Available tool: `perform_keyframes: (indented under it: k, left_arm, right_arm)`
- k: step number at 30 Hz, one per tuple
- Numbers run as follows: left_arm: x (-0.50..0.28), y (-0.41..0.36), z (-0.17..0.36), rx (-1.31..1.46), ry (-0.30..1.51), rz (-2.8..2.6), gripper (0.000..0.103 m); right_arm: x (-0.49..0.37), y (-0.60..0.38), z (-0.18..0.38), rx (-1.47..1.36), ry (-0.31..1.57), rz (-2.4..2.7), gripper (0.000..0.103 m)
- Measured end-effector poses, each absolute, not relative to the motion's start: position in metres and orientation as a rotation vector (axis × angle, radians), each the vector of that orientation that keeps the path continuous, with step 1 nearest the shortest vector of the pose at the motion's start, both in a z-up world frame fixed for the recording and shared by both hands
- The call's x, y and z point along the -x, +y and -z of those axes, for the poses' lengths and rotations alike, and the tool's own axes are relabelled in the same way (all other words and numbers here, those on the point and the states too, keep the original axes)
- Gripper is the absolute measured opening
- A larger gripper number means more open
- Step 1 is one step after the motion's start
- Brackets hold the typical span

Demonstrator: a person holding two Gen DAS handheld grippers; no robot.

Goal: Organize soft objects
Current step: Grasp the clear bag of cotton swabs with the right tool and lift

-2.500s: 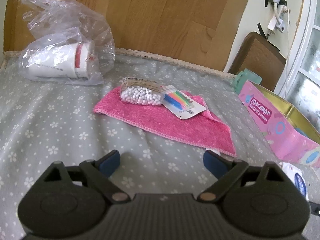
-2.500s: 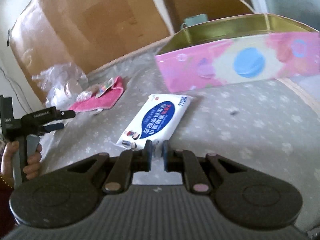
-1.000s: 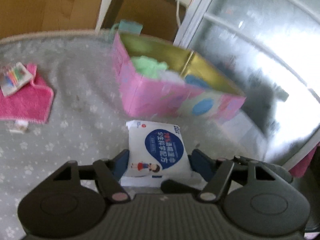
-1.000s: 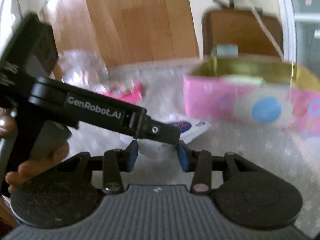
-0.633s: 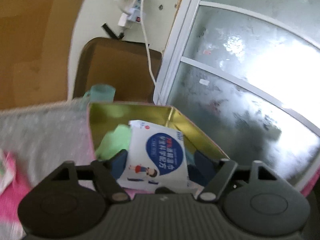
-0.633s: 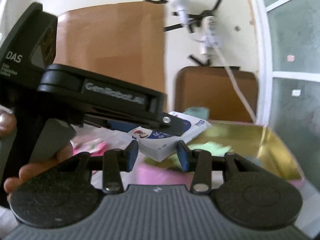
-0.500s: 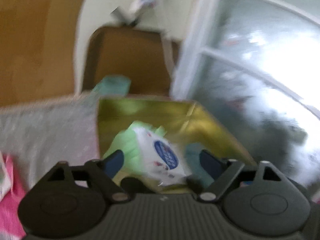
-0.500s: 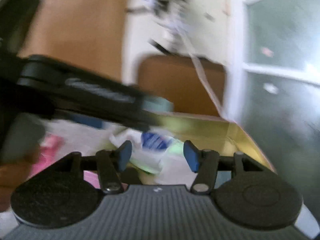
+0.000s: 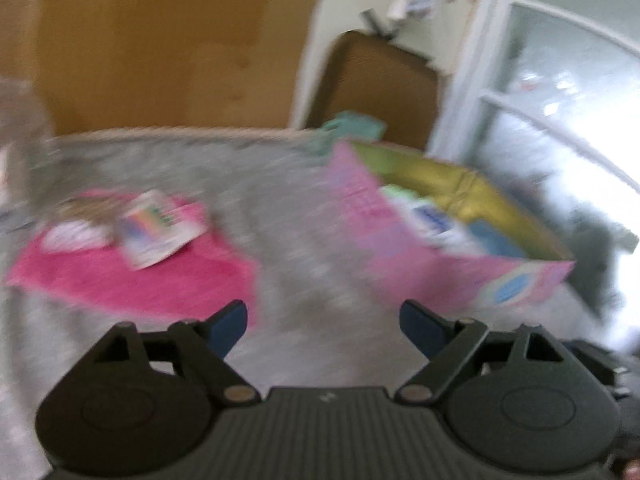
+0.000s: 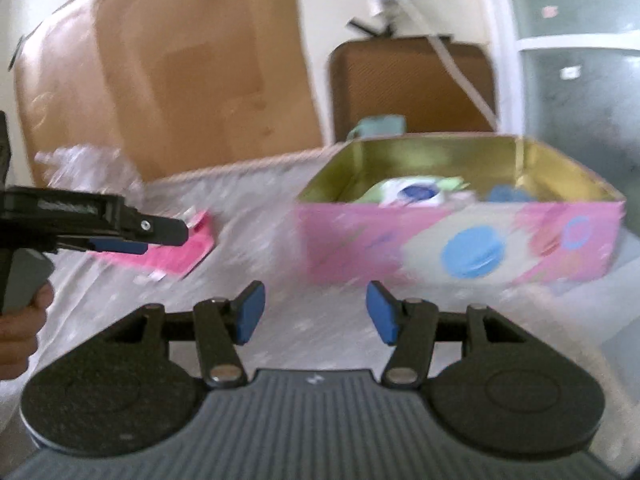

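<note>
- Pink tin with a gold lining and a blue circle on its side, standing open on the grey flowered cloth that covers the surface; seen also from the left wrist, off to the right of the fingers.
- Inside the tin: white wipes pack with a blue oval label, lying on top near the middle; same pack in the left view, close behind the near wall.
- Under and beside the pack: something light green; something blue toward the right end. Both too blurred to name.
- Pink towel spread flat on the cloth, well apart from the tin, to its left.
- On the towel: a small card with coloured stripes and, just beside it, a clear packet of white bits, blurred.
- Crumpled clear plastic bag at the far left of the cloth; contents not readable.
- Mint-green cup behind the tin's far edge.
- Left gripper: jaws opening, fingers wide apart, only cloth between them; from the right wrist view it points toward the towel, held by a hand.
- Right gripper: fingers apart, holding nothing, low over the cloth just short of the tin's near wall.
- Both views smeared by motion.
</note>
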State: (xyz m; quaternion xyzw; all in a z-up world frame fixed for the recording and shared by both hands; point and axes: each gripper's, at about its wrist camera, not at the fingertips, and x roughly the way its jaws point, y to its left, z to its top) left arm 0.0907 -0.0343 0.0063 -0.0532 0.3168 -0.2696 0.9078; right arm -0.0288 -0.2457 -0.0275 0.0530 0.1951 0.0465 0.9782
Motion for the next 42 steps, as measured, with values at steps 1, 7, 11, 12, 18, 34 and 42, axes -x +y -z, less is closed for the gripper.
perform_keyframes:
  k: [1, 7, 11, 12, 18, 34, 42]
  left_arm:
    - [-0.092, -0.025, -0.002, 0.099, 0.664, 0.528, 0.086]
    - [-0.1, 0.023, 0.02, 0.08, 0.703, 0.393, 0.086]
    - [-0.101, 0.049, 0.028, 0.084, 0.713, 0.333, 0.086]
    - [-0.101, 0.056, 0.028, 0.081, 0.71, 0.315, 0.086]
    - [-0.113, 0.107, 0.033, 0.122, 0.699, 0.167, 0.086]
    - [-0.122, 0.171, 0.039, 0.276, 0.653, -0.035, 0.094]
    - [-0.128, 0.171, 0.042, 0.253, 0.669, -0.024, 0.096]
  right_arm:
    - [0.026, -0.241, 0.027, -0.101, 0.399, -0.103, 0.06]
    - [0.029, -0.22, 0.03, -0.081, 0.445, -0.12, 0.06]
    - [0.018, -0.213, 0.029, -0.079, 0.453, -0.129, 0.06]
    - [0.016, -0.21, 0.029, -0.084, 0.459, -0.138, 0.06]
    - [-0.003, -0.179, 0.027, -0.047, 0.466, -0.192, 0.06]
    - [-0.165, -0.036, 0.005, 0.025, 0.501, -0.457, 0.06]
    - [-0.233, 0.016, 0.042, 0.04, 0.588, -0.376, 0.051]
